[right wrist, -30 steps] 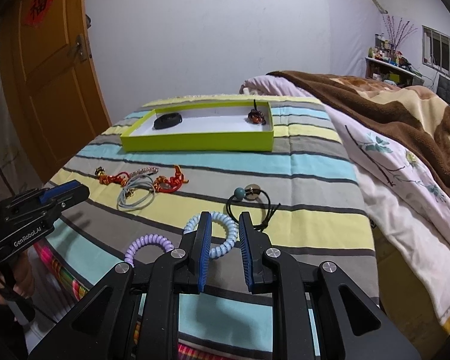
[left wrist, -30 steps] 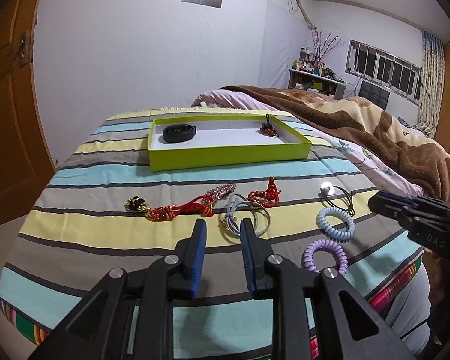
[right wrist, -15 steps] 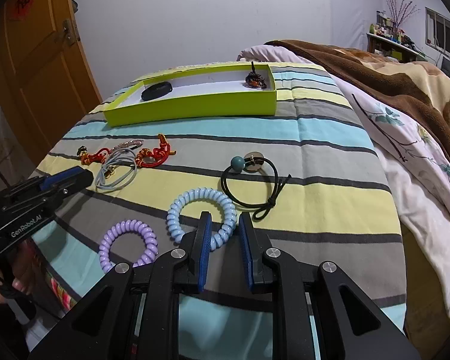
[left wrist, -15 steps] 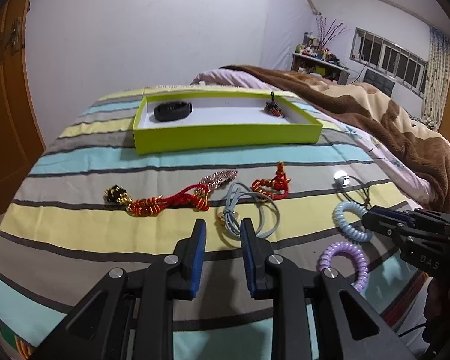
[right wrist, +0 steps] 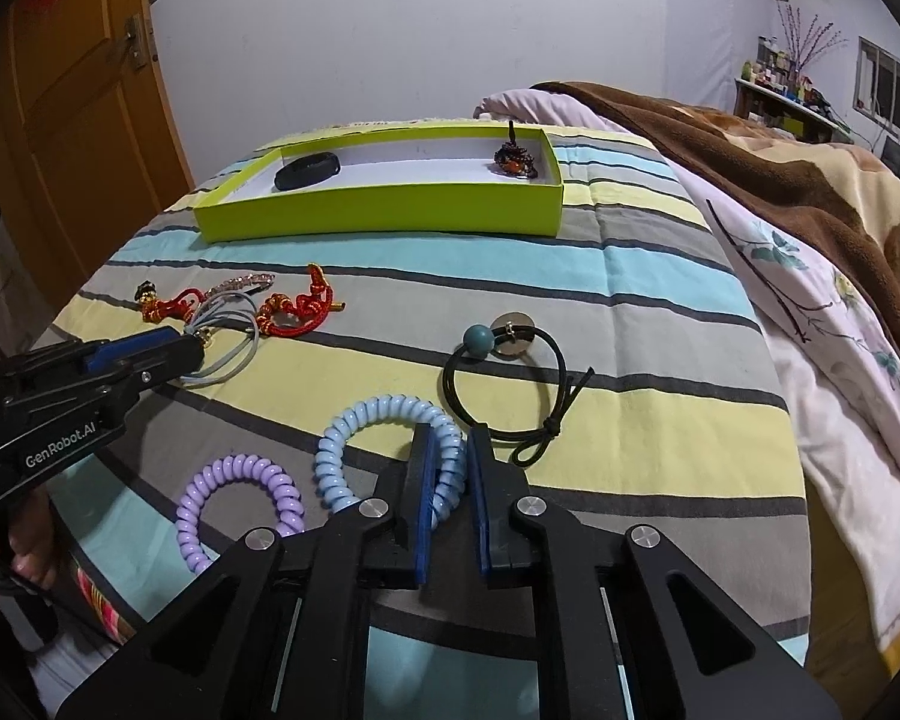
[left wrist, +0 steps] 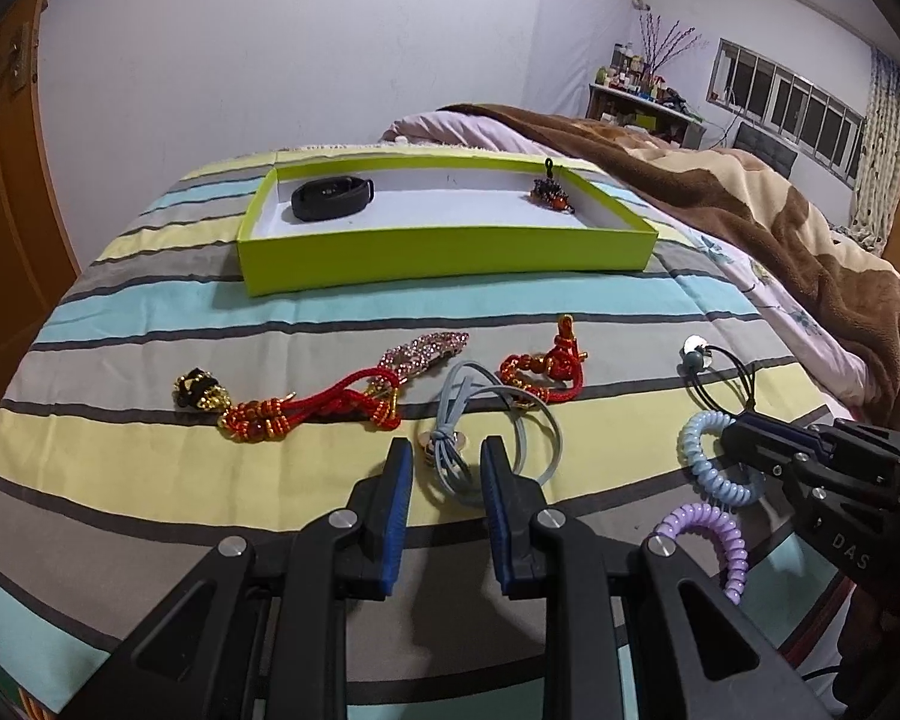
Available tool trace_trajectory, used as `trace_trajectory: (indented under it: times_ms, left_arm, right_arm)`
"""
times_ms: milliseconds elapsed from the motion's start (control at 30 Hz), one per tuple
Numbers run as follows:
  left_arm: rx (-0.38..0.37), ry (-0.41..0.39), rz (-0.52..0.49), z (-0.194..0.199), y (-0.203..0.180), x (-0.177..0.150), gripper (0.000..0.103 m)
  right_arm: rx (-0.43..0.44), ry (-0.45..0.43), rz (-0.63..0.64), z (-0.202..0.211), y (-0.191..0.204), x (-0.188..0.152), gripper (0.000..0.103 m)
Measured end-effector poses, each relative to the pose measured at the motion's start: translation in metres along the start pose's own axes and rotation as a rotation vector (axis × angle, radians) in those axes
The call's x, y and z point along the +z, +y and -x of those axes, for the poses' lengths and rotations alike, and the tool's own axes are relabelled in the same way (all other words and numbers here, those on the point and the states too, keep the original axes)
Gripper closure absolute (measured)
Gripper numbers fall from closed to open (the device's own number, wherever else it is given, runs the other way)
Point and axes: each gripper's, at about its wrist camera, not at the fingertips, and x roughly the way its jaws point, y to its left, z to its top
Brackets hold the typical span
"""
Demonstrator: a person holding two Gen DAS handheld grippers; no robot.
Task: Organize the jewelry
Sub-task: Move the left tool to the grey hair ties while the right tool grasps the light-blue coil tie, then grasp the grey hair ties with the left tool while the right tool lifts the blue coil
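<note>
A lime green tray [left wrist: 444,252] at the far end of the striped bedspread holds a black band [left wrist: 332,198] and a dark beaded charm [left wrist: 551,192]. My left gripper [left wrist: 445,459] is open, its fingers on either side of the knot of a grey cord loop [left wrist: 498,420]. My right gripper [right wrist: 449,447] is open, with the coil of a light blue spiral hair tie [right wrist: 384,420] between its fingers. A purple spiral tie [right wrist: 240,498] lies to its left. A black elastic with a teal bead [right wrist: 510,384] lies just beyond.
Red knotted cords [left wrist: 312,411] [left wrist: 546,369], a pink rhinestone clip [left wrist: 426,351] and a gold-black charm [left wrist: 201,390] lie between the grippers and the tray. A brown blanket [left wrist: 780,228] covers the bed at right. A wooden door [right wrist: 90,120] stands at left.
Both grippers have moved forward and down toward the bedspread. The left now straddles the grey cord's knot; the right now has the light blue spiral tie between its fingers.
</note>
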Motion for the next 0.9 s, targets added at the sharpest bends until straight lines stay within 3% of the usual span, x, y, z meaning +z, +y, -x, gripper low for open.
trace_trajectory:
  times_ms: [167, 900]
  left_arm:
    - [0.038, 0.009, -0.025, -0.003, -0.004, 0.001, 0.097]
    - [0.005, -0.099, 0.016, 0.042, 0.009, -0.001, 0.098]
  right_arm:
    - [0.014, 0.002, -0.009, 0.002, -0.001, -0.001, 0.094]
    - [0.039, -0.079, -0.022, 0.038, 0.004, 0.007, 0.094]
